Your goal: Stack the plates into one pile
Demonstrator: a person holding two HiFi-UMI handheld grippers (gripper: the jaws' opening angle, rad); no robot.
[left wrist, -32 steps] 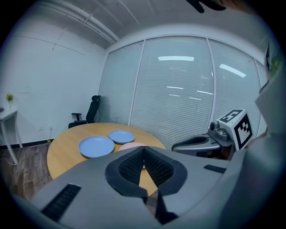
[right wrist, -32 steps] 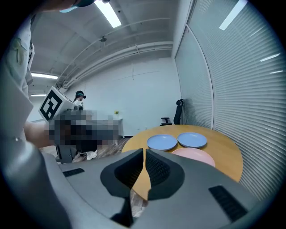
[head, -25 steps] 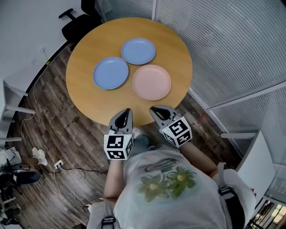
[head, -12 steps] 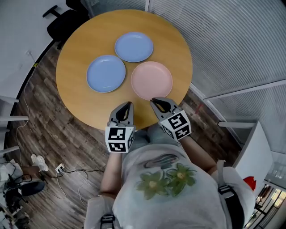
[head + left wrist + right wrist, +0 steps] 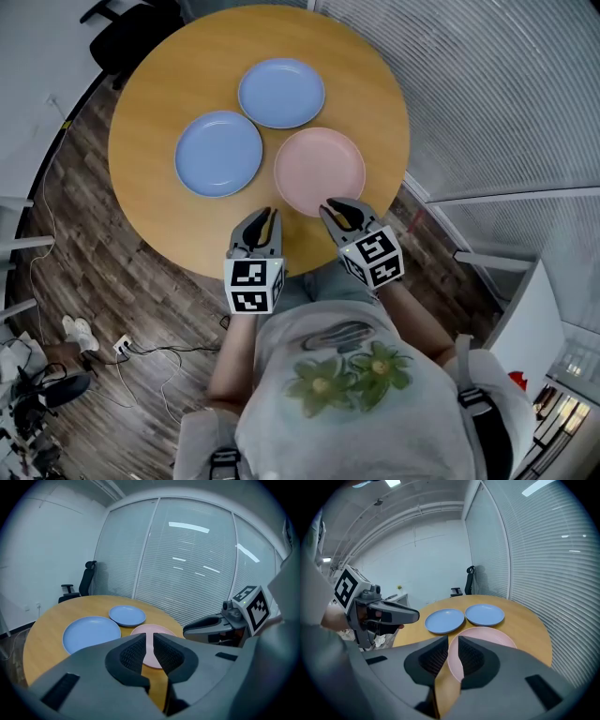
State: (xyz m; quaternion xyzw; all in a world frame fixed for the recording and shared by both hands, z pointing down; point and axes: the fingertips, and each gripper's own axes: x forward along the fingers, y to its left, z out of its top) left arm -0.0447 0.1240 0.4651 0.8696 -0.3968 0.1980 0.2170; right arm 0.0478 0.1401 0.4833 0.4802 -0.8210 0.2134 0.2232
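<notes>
Round wooden table (image 5: pixel 169 84): three plates lying singly, unstacked | pink plate (image 5: pixel 319 171): closest to near edge, right of centre | blue plate (image 5: pixel 218 153): just left of it | second blue plate (image 5: pixel 281 93): behind both, mid-table | left gripper (image 5: pixel 265 217): over near edge, jaws just opening to a slit, empty | right gripper (image 5: pixel 330 206): at pink plate's near rim, jaws all but pressed together, empty

The left gripper (image 5: pixel 266 217) and right gripper (image 5: pixel 336 206) are held side by side, near the torso, both tilted downward and pointing far. The left's jaws have just been opening to a narrow, empty slit. The right's stand almost together, also empty.
</notes>
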